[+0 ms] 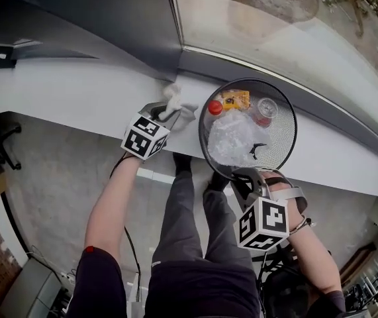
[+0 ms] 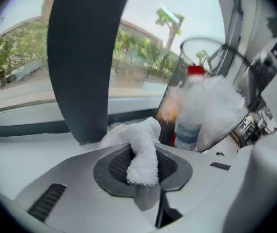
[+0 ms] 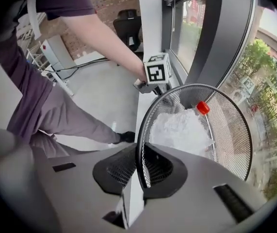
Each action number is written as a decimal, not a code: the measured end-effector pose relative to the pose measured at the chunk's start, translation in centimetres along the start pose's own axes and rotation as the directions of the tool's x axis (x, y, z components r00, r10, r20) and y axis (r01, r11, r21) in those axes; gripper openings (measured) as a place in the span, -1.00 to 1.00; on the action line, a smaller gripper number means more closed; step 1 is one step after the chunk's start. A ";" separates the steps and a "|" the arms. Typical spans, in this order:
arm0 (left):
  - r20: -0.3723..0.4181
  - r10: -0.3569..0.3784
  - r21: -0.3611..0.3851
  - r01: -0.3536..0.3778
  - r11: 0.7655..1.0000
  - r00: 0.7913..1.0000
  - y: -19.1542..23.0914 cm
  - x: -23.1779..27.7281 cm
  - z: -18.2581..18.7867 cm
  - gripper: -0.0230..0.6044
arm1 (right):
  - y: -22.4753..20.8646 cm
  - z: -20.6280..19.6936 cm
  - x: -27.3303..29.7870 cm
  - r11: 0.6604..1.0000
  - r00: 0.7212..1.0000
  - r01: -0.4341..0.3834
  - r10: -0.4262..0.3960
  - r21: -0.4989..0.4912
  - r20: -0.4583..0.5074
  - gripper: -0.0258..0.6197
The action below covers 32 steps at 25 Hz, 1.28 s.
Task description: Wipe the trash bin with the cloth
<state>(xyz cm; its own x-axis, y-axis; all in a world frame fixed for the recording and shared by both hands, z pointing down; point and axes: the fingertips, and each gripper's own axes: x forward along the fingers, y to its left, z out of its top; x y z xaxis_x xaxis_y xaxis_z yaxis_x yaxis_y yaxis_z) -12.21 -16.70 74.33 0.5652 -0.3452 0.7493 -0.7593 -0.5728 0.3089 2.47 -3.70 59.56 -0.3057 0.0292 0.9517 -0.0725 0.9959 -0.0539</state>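
Observation:
A black wire-mesh trash bin (image 1: pixel 281 121) stands on a white window ledge (image 1: pixel 76 91), holding crumpled clear plastic, a red-capped bottle (image 1: pixel 215 108) and a yellow wrapper. My right gripper (image 1: pixel 248 177) is shut on the bin's near rim (image 3: pixel 139 152), which runs between its pads. A white cloth (image 1: pixel 174 101) lies bunched on the ledge left of the bin. My left gripper (image 1: pixel 165 113) is shut on the cloth (image 2: pixel 143 154), pinched between its jaws. In the left gripper view the bin (image 2: pixel 211 106) stands just to the right.
The window glass (image 1: pixel 275 18) and a dark frame post (image 2: pixel 82 57) rise behind the ledge. The person's legs and shoes stand below the ledge edge. A black chair (image 3: pixel 128 28) and cables sit on the floor further back.

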 end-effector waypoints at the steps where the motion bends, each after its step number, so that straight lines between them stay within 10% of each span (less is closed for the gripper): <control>1: 0.104 -0.001 -0.033 0.005 0.999 0.995 -0.7 -1.8 2.2 -0.71 | -0.2 0.0 -0.1 1.000 1.000 -0.005 0.005 0.006 0.006 -0.80; 5: 0.381 -0.006 -0.044 0.025 0.999 0.925 -3.8 -7.1 8.9 -0.71 | -0.6 -0.9 -0.4 0.999 0.999 -0.014 0.012 0.039 0.042 -0.80; 13: 0.533 -0.110 0.076 0.083 0.994 0.839 -12.8 -7.7 14.1 -0.71 | -0.7 -2.2 -2.2 0.984 0.986 -0.052 0.023 0.170 0.165 -0.80; 26: 0.522 -0.236 0.208 0.146 0.967 0.819 -21.0 -8.4 13.1 -0.71 | -5.0 -1.7 -5.1 0.845 0.938 -0.136 -0.058 0.517 0.341 -0.77; 32: 0.502 -0.236 0.216 0.143 0.966 0.832 -20.6 -8.2 11.9 -0.71 | -6.0 -0.7 -5.4 0.872 0.944 -0.059 -0.111 0.486 0.312 -0.77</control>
<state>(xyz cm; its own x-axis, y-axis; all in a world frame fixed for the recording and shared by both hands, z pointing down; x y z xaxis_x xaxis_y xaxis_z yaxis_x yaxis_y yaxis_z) 2.60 -10.89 54.89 0.8113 -0.5252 0.2568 -0.5825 -0.7634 0.2792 5.23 -9.81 54.96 -0.5767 -0.1092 0.8096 -0.5070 0.8250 -0.2498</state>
